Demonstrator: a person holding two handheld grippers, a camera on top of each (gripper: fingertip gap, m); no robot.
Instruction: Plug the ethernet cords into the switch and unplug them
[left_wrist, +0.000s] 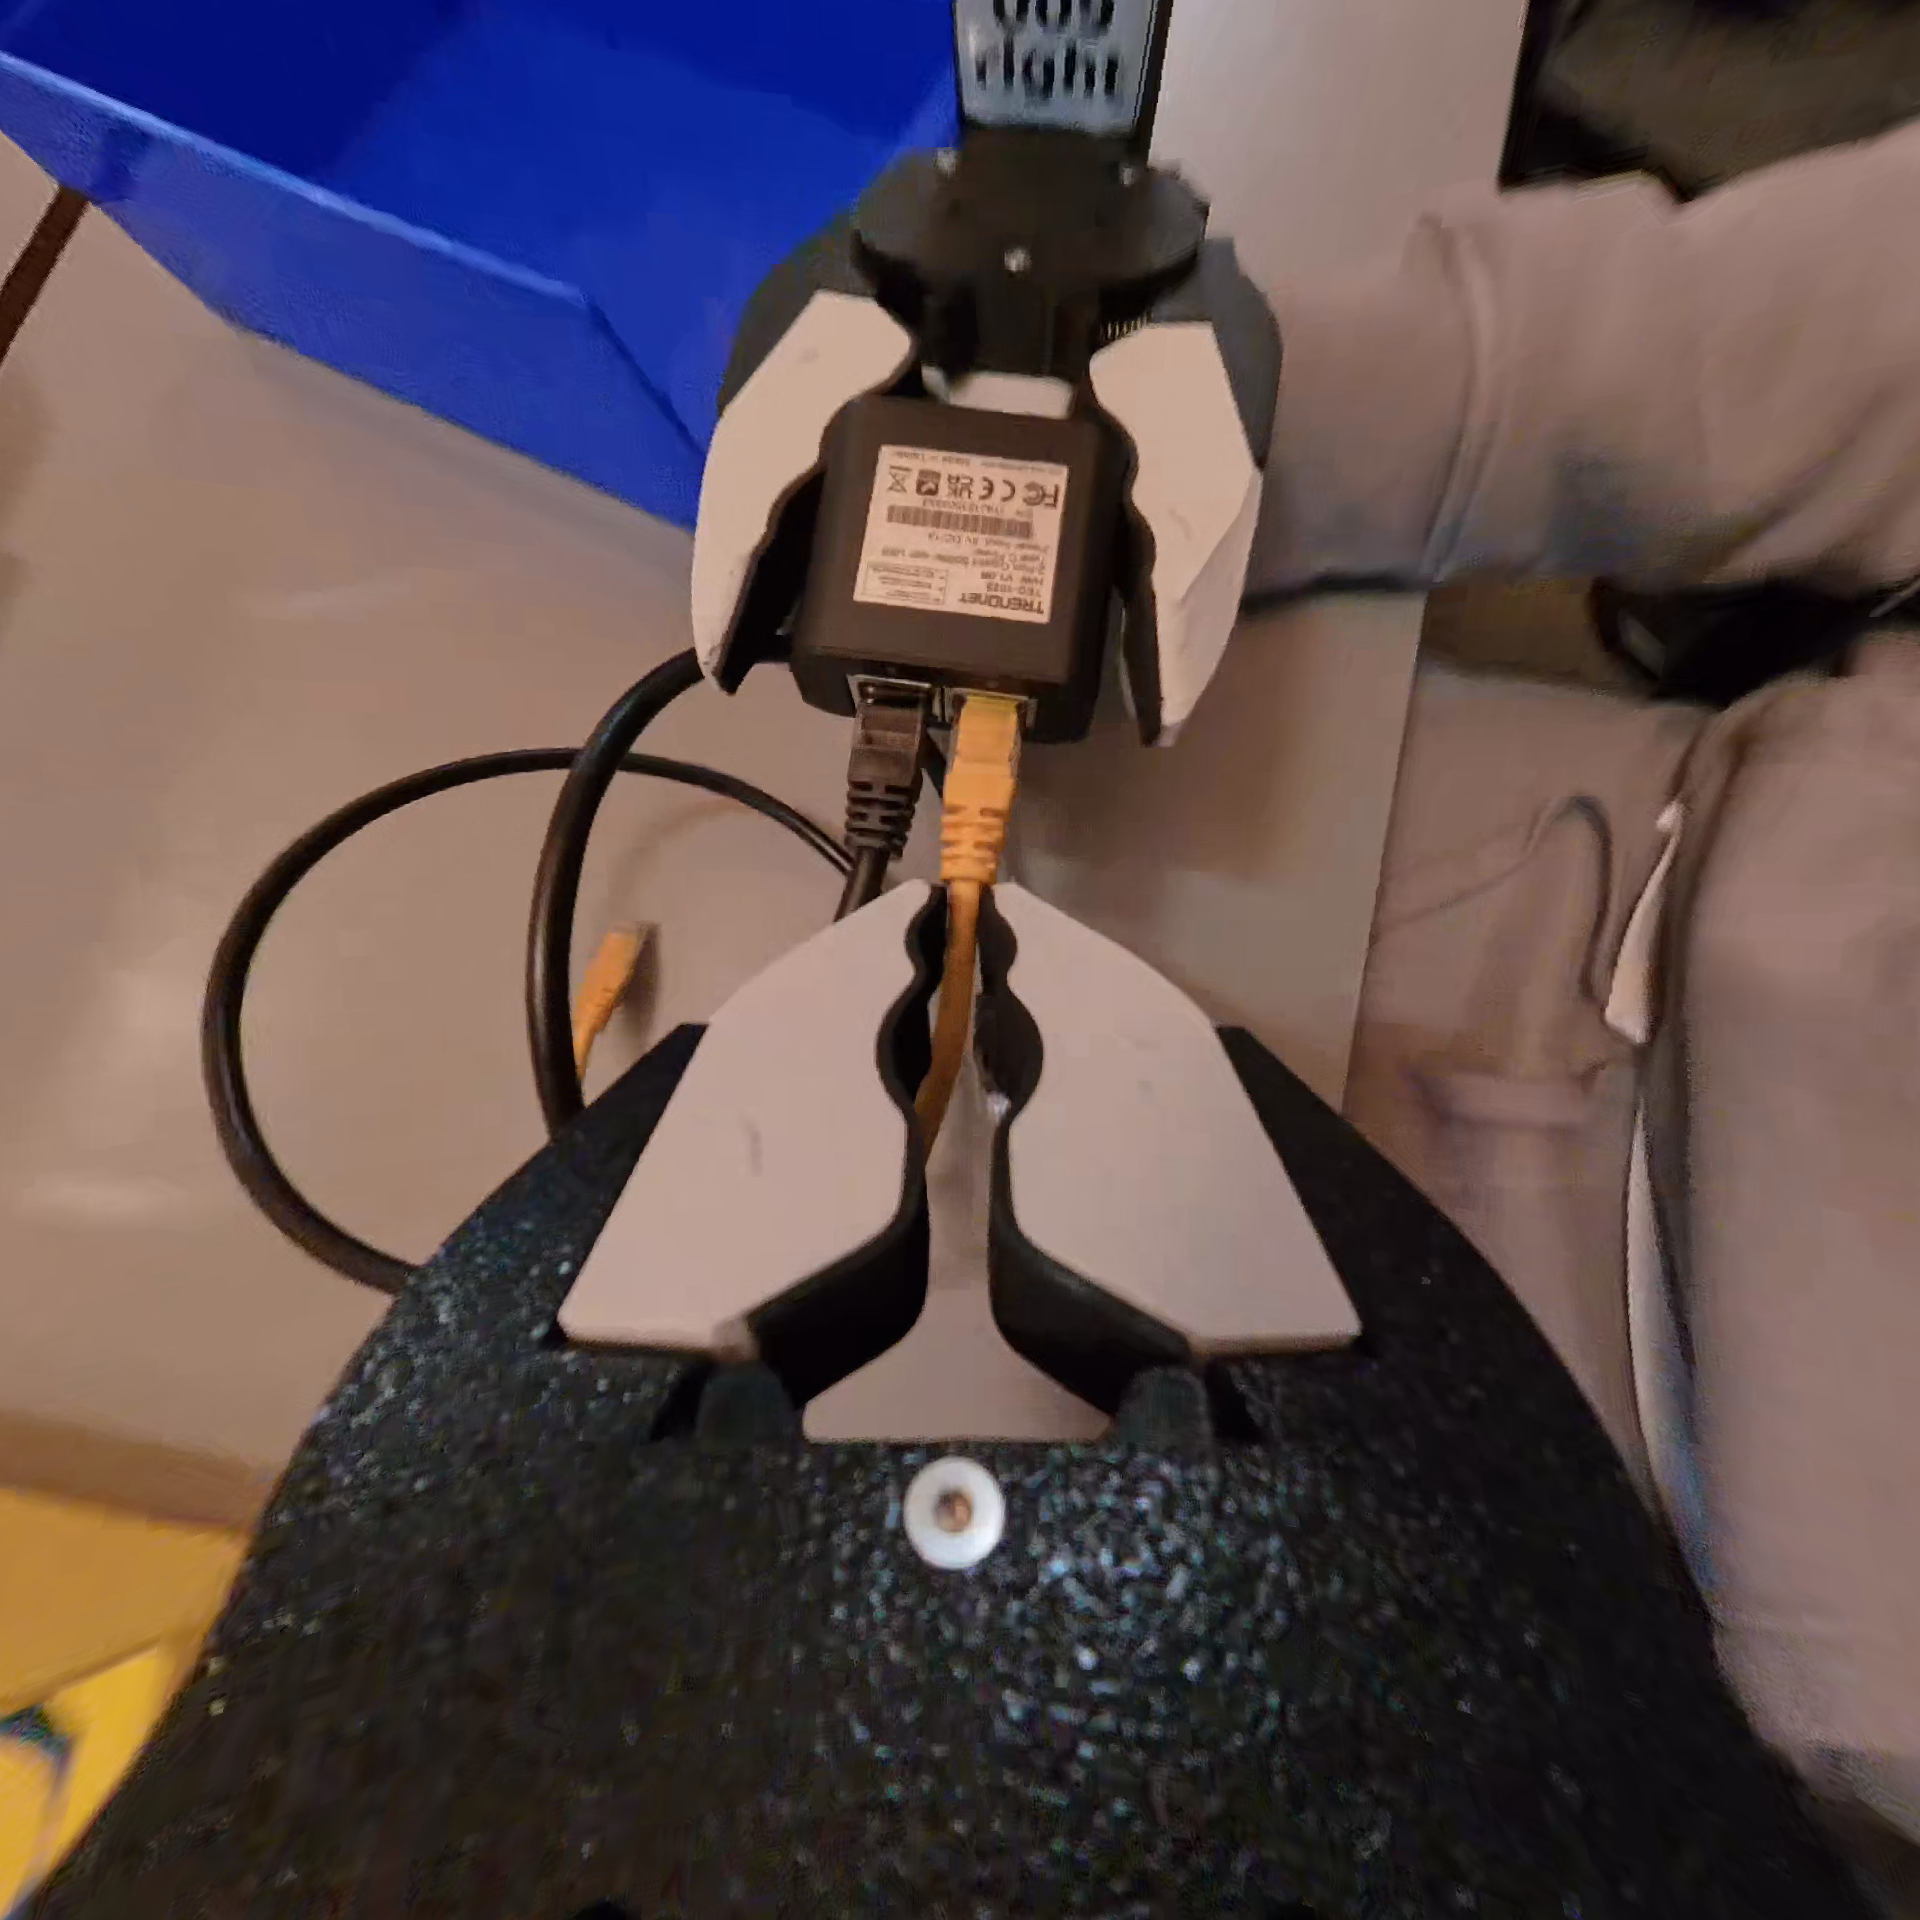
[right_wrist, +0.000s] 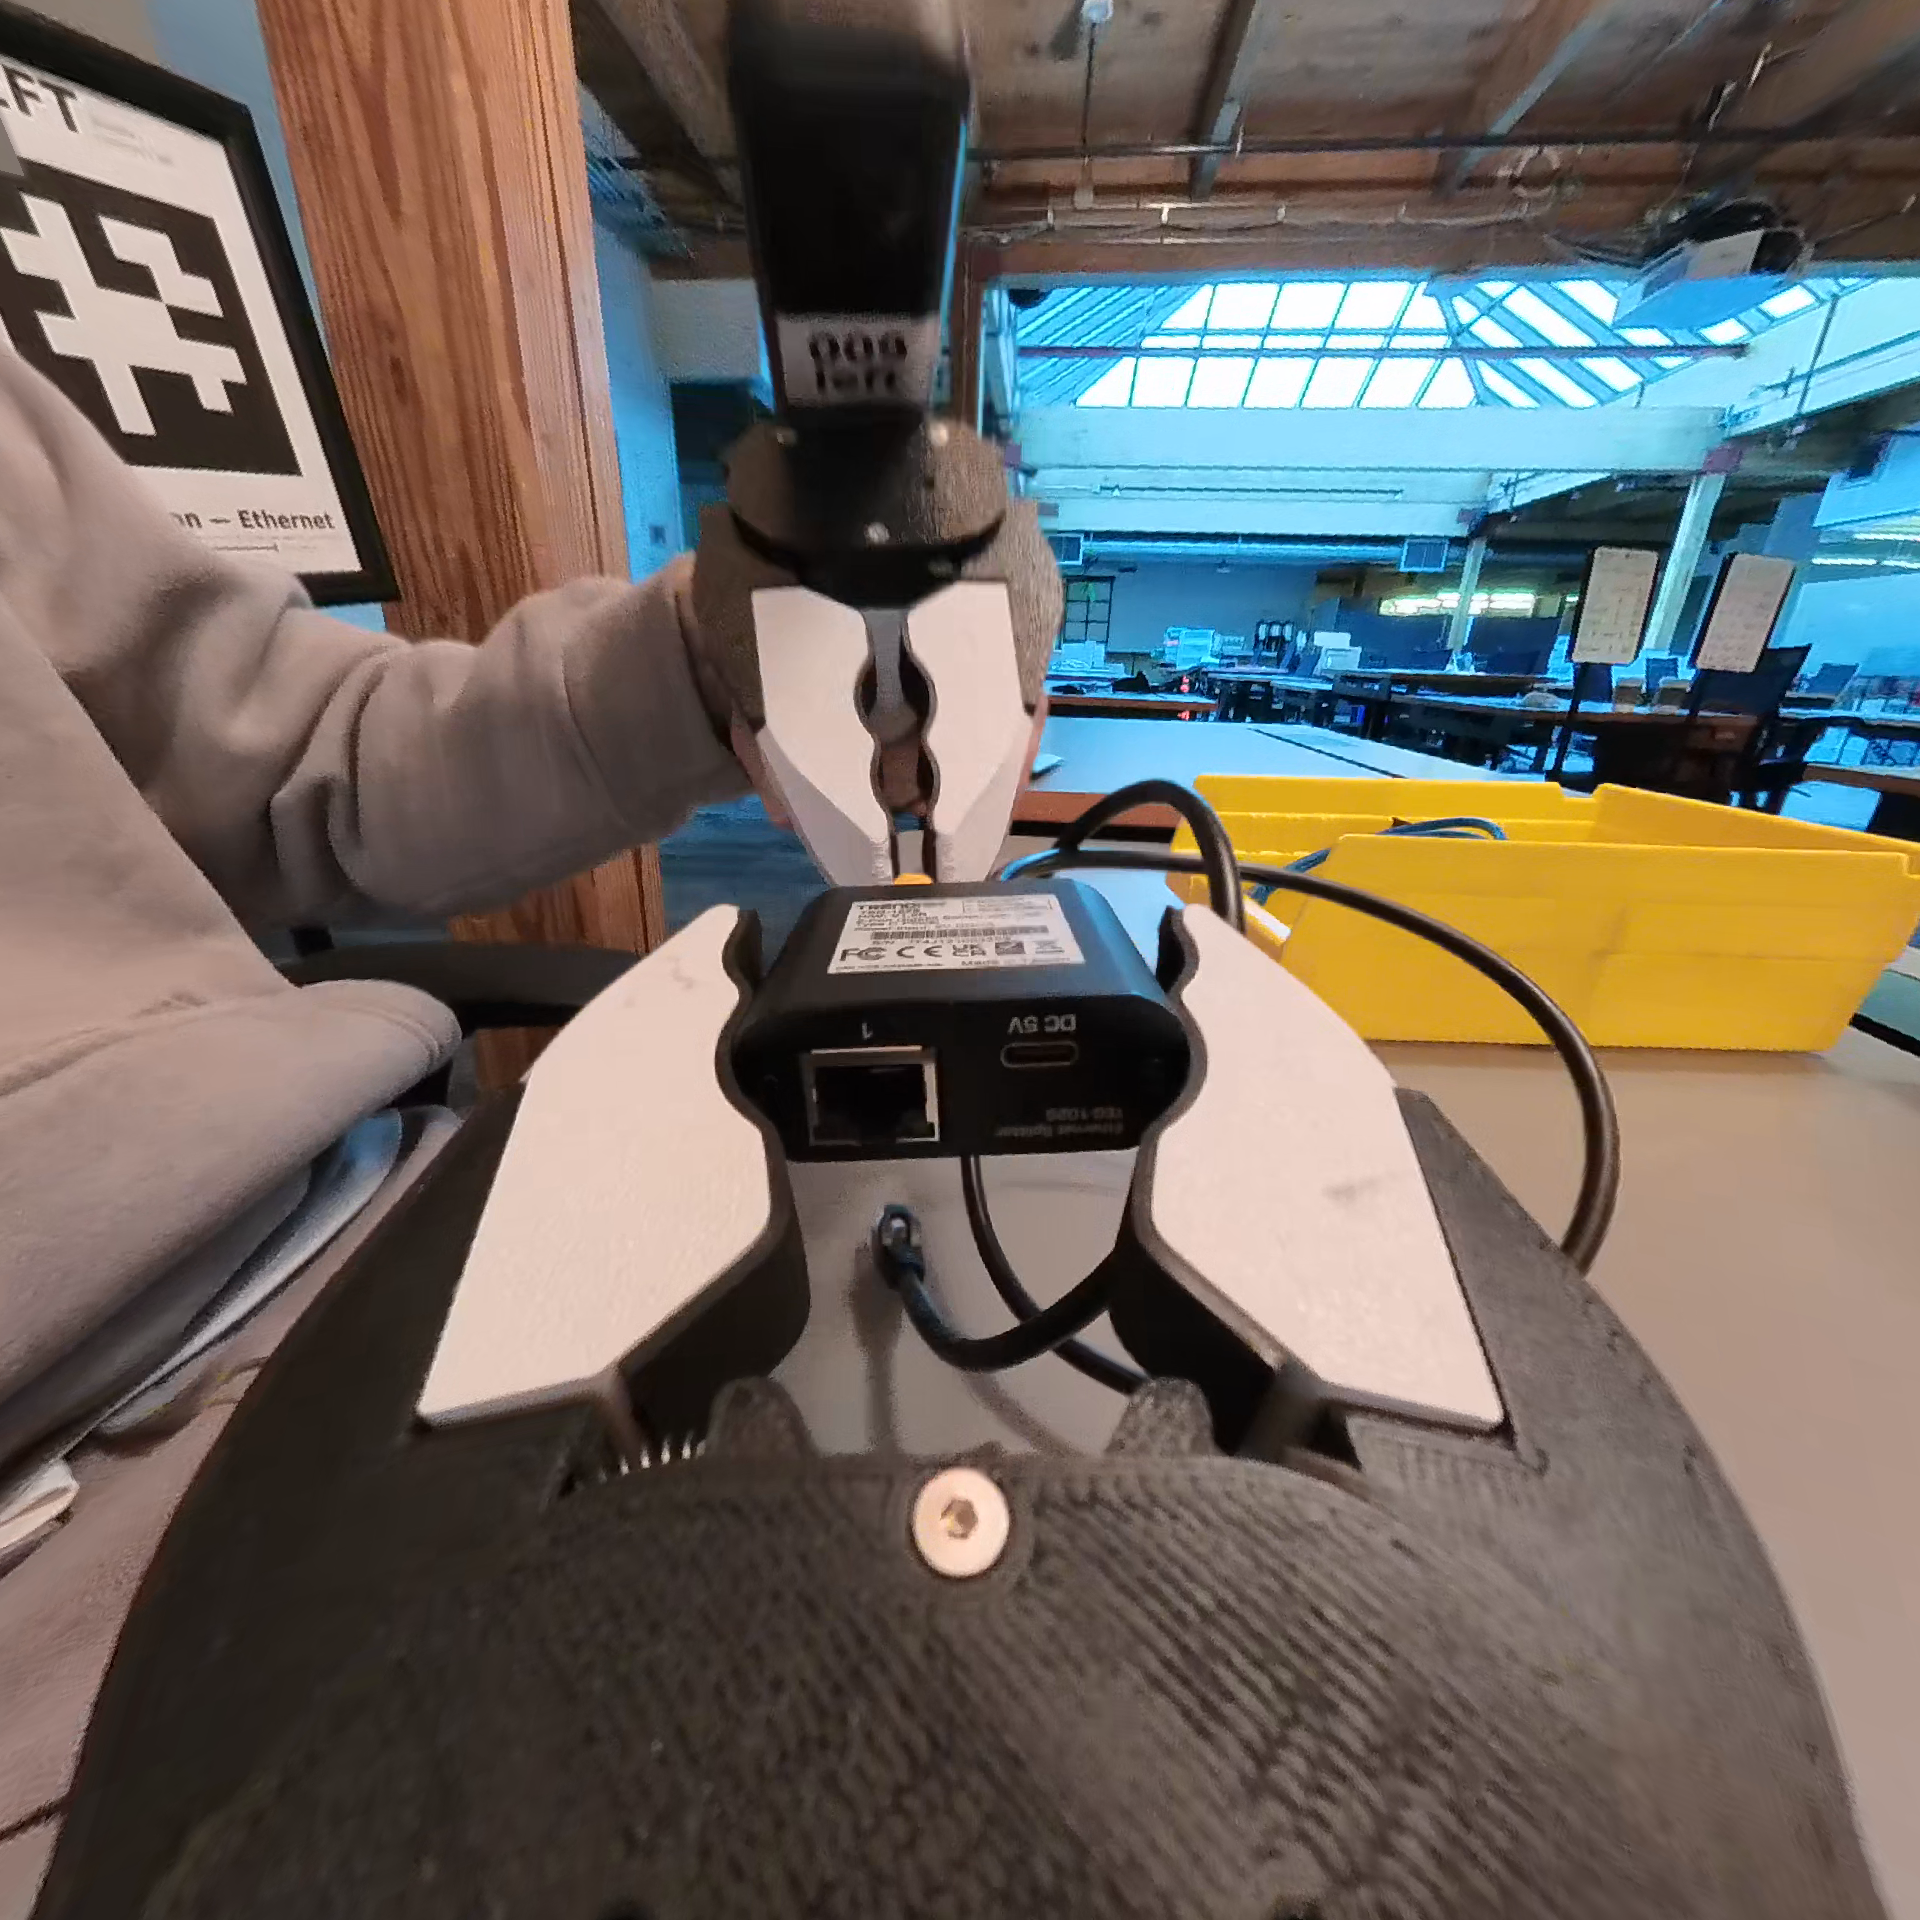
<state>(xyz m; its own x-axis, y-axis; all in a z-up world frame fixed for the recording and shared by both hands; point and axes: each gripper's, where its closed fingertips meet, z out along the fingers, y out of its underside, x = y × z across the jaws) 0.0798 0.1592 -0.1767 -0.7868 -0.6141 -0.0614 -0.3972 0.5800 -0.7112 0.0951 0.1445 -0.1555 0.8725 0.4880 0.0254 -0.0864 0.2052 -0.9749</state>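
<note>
The right gripper (right_wrist: 961, 1023) clamps the black ethernet switch (left_wrist: 961, 551) above the table (left_wrist: 364, 644). A black cord (left_wrist: 881, 769) and an orange cord (left_wrist: 977, 769) sit plugged in. The left gripper (left_wrist: 961, 904) pinches the orange cord (probably just seated). Unplugging remains; one port faces empty.

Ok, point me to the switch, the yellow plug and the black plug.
switch (left_wrist: 961, 540): left wrist view, on its white label.
yellow plug (left_wrist: 982, 753): left wrist view, on its body below the port.
black plug (left_wrist: 885, 764): left wrist view, on its boot.
</note>
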